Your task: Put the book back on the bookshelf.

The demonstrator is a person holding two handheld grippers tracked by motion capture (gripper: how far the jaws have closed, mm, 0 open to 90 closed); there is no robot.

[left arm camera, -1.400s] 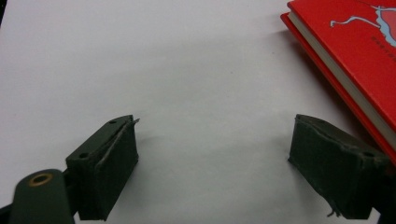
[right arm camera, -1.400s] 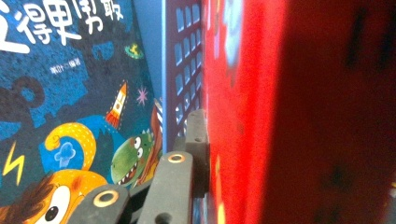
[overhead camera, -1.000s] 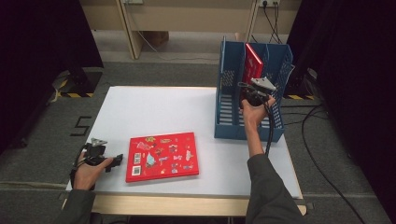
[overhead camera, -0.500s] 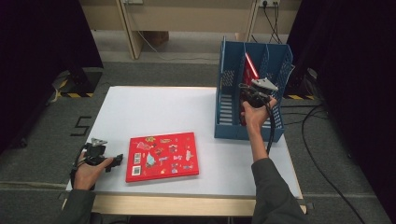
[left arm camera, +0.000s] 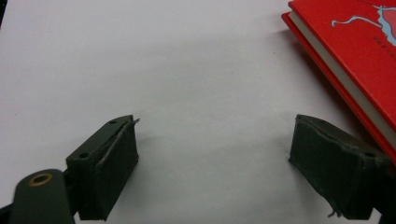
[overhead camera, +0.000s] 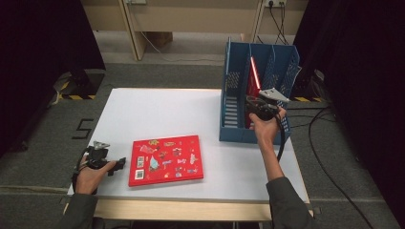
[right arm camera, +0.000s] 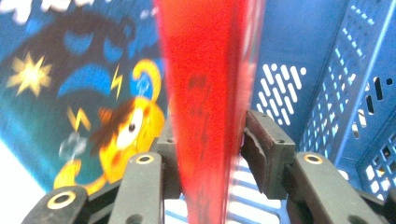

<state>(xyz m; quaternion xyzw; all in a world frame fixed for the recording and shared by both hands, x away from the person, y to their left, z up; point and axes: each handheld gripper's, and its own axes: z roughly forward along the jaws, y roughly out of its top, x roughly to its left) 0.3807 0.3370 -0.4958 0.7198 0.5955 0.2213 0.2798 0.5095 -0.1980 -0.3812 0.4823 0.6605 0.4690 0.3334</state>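
Since the earlier frame, the red book (overhead camera: 254,76) in the right gripper (overhead camera: 253,109) has turned from showing its broad cover to standing nearly edge-on, lower between the dividers of the blue file rack (overhead camera: 232,90); the left side of the scene looks unchanged.

At the near left edge of the table (overhead camera: 157,114), the left gripper (overhead camera: 119,164) rests with its jaws spread wide and nothing between them, just left of the second red book (overhead camera: 165,160), which lies flat, cover up. Its cover carries small pictures and what may be a code square, but no writing there can be read; in the left gripper view a line of tiny print on it is too blurred to make out.

Farther right, the right gripper is clamped on the upright book's lower edge, inside a middle slot of the rack. A blue cover with a cartoon figure (right arm camera: 112,126) stands beside it.

By my judgement, one book is nearly filed but not yet released; the flat one remains to be picked up and slotted.
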